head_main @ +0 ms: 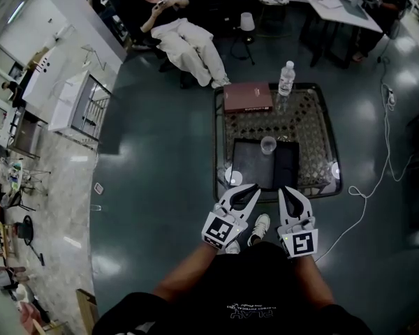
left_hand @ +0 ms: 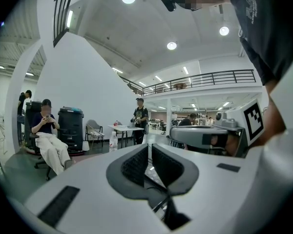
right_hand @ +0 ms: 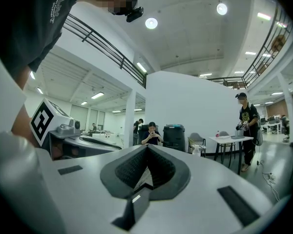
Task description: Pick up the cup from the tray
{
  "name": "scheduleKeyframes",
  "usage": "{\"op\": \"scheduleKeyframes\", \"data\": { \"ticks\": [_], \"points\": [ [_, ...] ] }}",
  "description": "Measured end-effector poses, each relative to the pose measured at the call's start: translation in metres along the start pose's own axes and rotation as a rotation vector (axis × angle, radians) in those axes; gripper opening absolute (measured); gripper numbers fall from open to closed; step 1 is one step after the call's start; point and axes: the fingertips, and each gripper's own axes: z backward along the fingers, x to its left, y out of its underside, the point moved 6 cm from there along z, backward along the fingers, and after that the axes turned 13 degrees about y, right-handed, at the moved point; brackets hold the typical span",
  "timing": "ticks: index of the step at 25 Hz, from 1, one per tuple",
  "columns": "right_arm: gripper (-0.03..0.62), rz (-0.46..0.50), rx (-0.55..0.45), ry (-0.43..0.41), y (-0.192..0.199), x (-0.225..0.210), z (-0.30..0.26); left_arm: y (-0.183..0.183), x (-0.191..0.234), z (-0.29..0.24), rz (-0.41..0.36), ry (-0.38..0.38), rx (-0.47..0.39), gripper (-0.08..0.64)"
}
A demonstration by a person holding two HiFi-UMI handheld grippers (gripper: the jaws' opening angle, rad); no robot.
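The cup (head_main: 267,144) is standing upright near the far edge of the tray (head_main: 246,169) on the bench (head_main: 314,128), with nothing gripping it. Left tongs (head_main: 247,190) and right tongs (head_main: 291,193) are hovering at the bench's near side, both pinched together and carrying nothing. This is looking like the approach, and any grab is going to need the jaws spread wide. The bottle (head_main: 286,78) and brown box (head_main: 247,97) are sitting beyond the tray, blocking nothing.

Straight ahead of both pairs of jaws, the tray (head_main: 251,169) lies bare up to the cup (head_main: 267,144) at its far edge. A small white round thing (head_main: 233,177) sits just left of that path on the bench (head_main: 314,138). A bottle (head_main: 286,79) and a box (head_main: 248,97) stand beyond the cup.
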Motion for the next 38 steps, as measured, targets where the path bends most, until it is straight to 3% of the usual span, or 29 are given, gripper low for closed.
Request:
{"op": "scheduleKeyframes", "data": {
  "ticks": [7, 13, 22, 26, 38],
  "points": [
    [0.008, 0.032, 0.04, -0.028, 0.0, -0.031, -0.025, -0.004, 0.014, -0.032, -0.001, -0.02, 0.017, 0.031],
    [0.008, -0.048, -0.03, -0.053, -0.002, -0.044, -0.046, -0.008, 0.02, -0.052, -0.002, -0.054, 0.03, 0.031],
    [0.008, -0.069, -0.039, -0.093, 0.0, -0.055, -0.069, -0.023, 0.051, -0.075, -0.045, -0.1, 0.024, 0.031],
    [0.008, -0.046, -0.004, -0.095, 0.011, -0.051, -0.078, -0.02, 0.062, -0.075, -0.045, -0.081, 0.032, 0.031],
    [0.008, -0.053, 0.039, 0.033, 0.027, -0.049, -0.109, 0.003, 0.105, -0.087, -0.015, 0.045, 0.057, 0.031]
  ]
}}
